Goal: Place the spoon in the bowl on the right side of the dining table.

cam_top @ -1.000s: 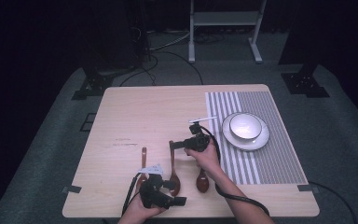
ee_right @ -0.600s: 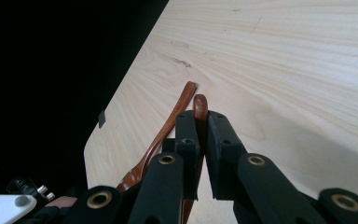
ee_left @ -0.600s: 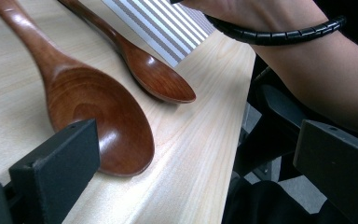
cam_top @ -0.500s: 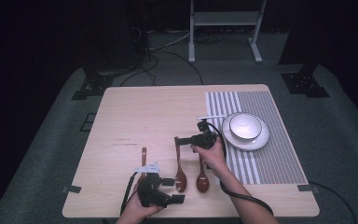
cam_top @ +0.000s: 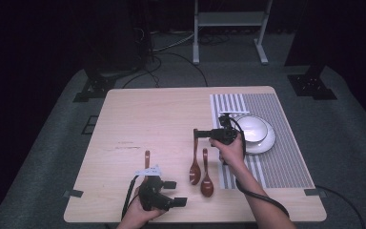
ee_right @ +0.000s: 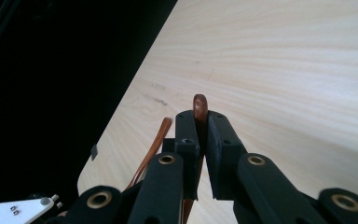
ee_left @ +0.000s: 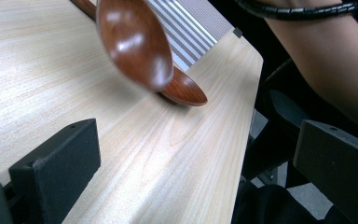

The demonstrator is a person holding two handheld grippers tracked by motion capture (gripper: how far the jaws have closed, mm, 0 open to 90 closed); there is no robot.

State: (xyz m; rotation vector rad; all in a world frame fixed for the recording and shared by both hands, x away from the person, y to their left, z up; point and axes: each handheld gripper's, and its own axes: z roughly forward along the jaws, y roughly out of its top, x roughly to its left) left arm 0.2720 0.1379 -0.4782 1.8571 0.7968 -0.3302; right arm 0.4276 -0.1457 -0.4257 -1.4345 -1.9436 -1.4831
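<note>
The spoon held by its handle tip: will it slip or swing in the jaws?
Probably stiff: the spoon hangs straight. It looks glossy, so it may slip. The right gripper pinches only the handle end, so the bowl could swing.

The right claw (cam_top: 196,134), clamped on a wooden spoon's (cam_top: 195,168) handle, has carried it up and toward three o'clock, nearer the bowl (cam_top: 251,129); its jaws closed fully.
</note>
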